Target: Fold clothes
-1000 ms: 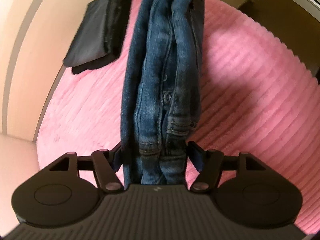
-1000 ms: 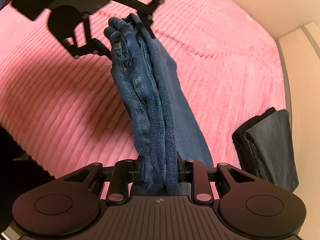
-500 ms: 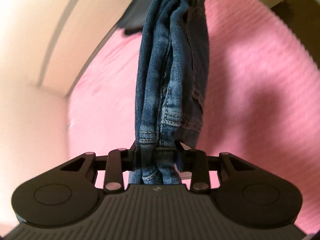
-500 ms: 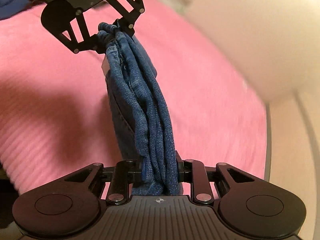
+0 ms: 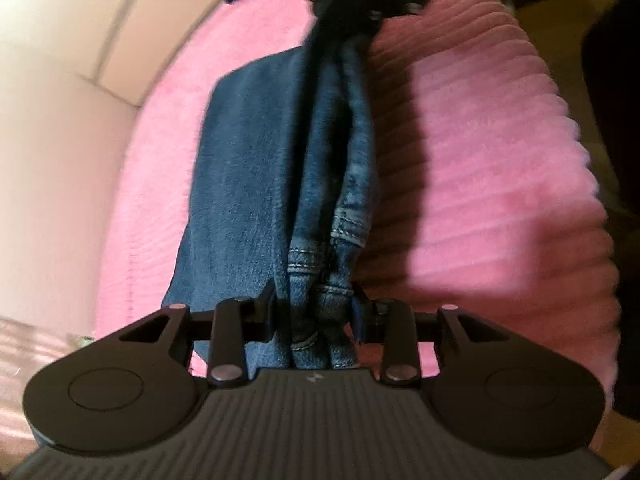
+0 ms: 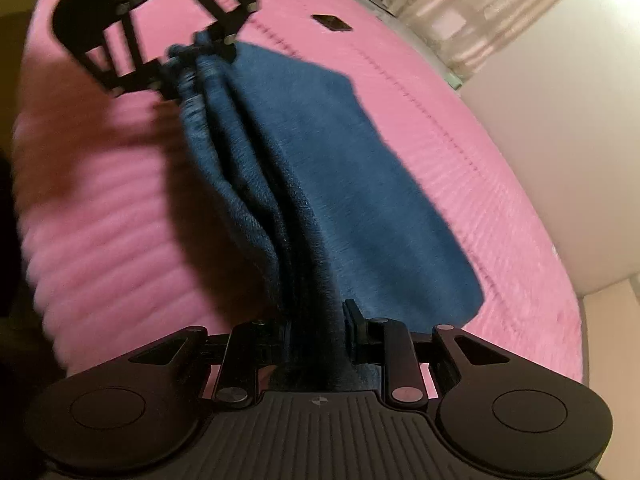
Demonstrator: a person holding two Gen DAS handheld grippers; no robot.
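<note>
Now both clamped on jeans, left gripper and right gripper; could sag unevenly onto bed, skewing fold.

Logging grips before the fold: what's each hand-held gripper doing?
Left hand-held gripper: closed on the jeans.
Right hand-held gripper: closed on the jeans.

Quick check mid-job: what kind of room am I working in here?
Most likely a bedroom. The jeans are being laid out on a pink ribbed blanket that covers a wide, soft surface like a bed, with pale walls close around it and what looks like a curtain at the far edge.
</note>
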